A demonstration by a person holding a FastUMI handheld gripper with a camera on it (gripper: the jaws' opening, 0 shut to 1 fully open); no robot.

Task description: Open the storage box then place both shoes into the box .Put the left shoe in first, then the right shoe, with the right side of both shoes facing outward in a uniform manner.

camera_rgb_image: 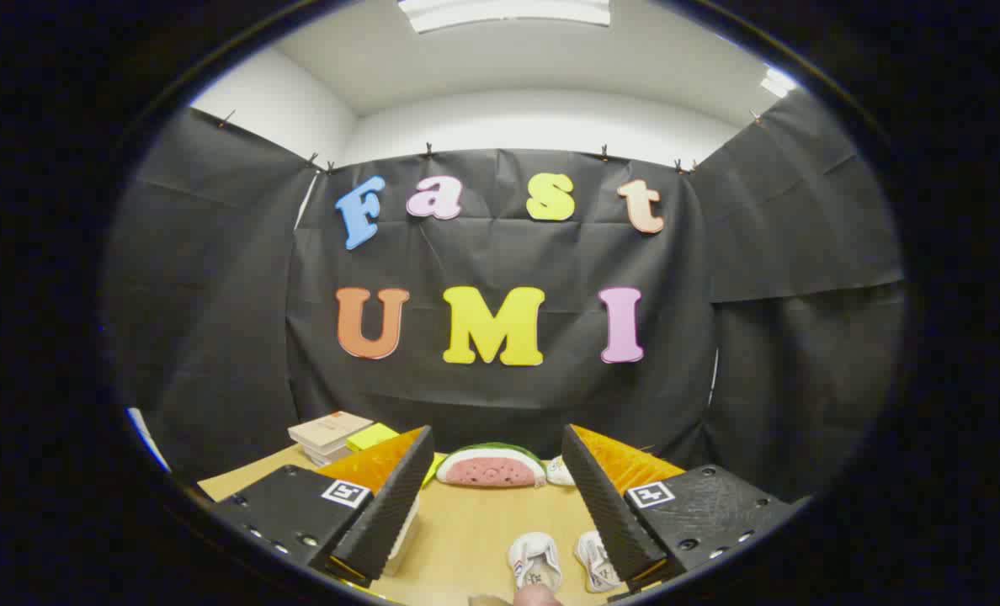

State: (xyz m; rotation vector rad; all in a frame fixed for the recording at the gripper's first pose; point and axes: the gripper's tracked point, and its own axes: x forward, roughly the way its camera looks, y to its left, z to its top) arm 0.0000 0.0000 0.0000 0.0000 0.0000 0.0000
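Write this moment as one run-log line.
gripper: open, holding nothing | shoes: two on table, between fingers | watermelon toy: beyond | books: far left

No readable text, brand or number can be made out on the objects. Each finger point(399, 497) carries a small square black-and-white marker, a pattern and not writing. The book point(329, 431) beyond the left finger has a cover too small to read.

My right finger point(609, 505) hides part of one small white shoe point(597, 562); the storage box point(401, 530) is mostly hidden behind my left finger point(386, 505).
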